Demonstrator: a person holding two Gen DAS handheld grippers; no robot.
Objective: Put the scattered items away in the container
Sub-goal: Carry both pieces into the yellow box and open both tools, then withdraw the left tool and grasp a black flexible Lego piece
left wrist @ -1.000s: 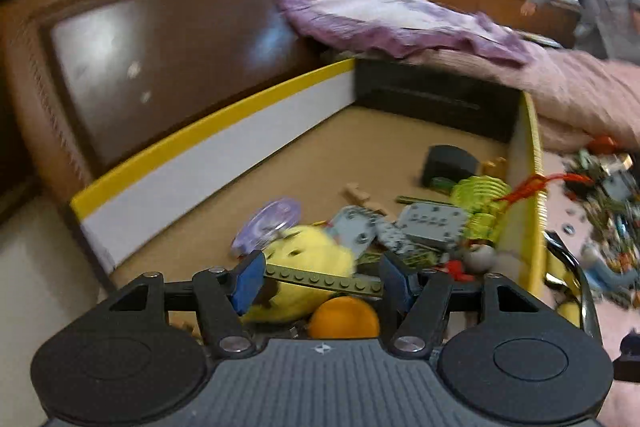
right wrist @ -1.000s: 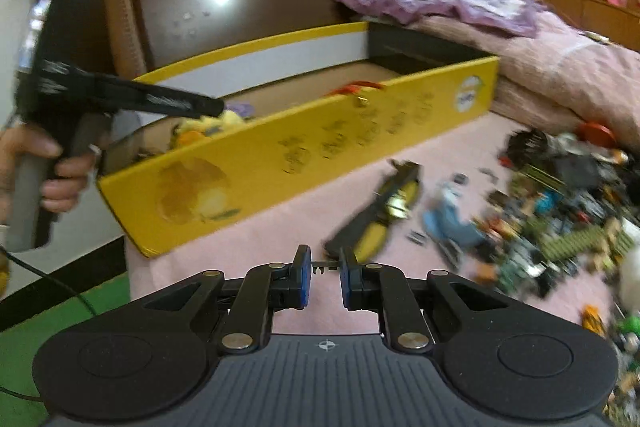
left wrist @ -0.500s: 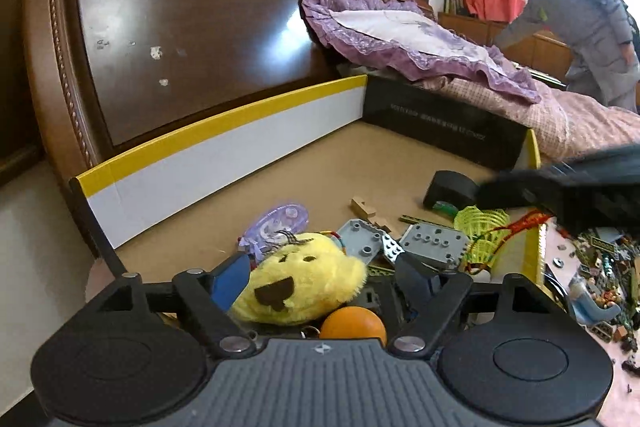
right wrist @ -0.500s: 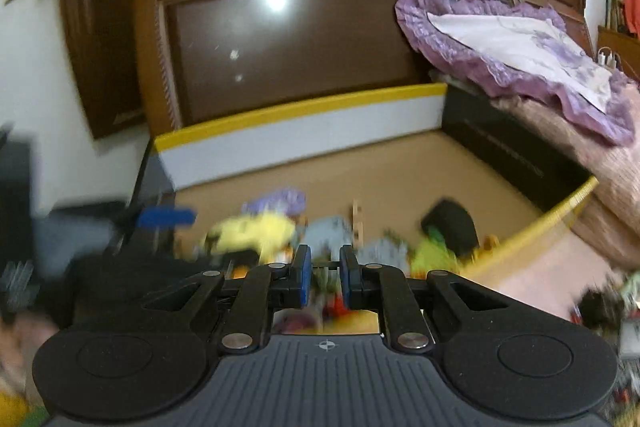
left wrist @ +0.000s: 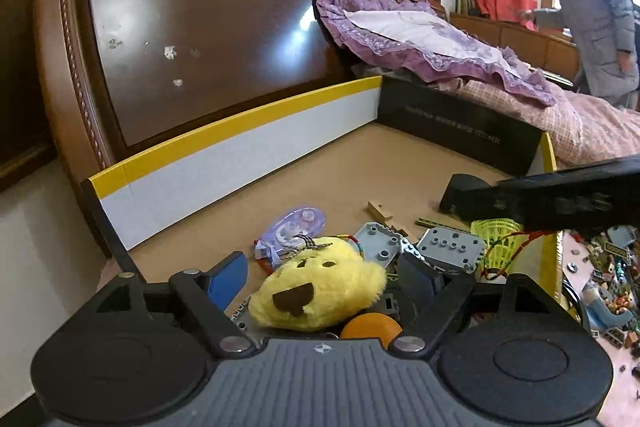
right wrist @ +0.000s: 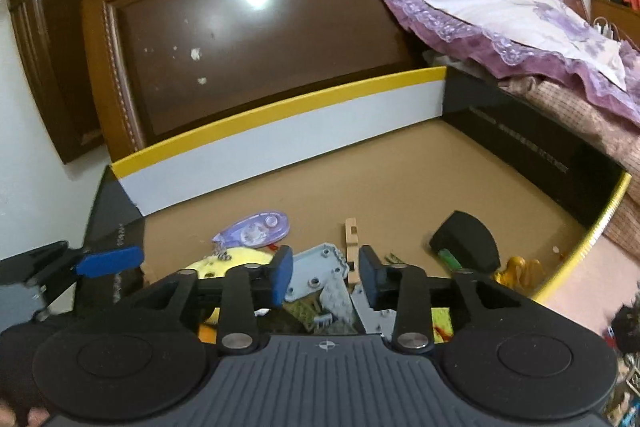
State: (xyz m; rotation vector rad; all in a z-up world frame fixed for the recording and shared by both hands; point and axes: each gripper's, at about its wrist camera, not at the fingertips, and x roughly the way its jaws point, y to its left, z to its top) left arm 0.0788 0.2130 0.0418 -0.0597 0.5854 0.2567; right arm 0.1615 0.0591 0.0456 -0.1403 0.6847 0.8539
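Yellow-rimmed box (right wrist: 280, 115) already holds the plush (left wrist: 320, 291) at your left gripper's (left wrist: 320, 281) 6 o'clock, both grippers' tongs apart and empty, but swing either carelessly and you'll clip the right gripper (right wrist: 325, 277).

Box's black end wall (right wrist: 520, 143) carries one line of small pale print (too blurred to read in either view). No other text legible.
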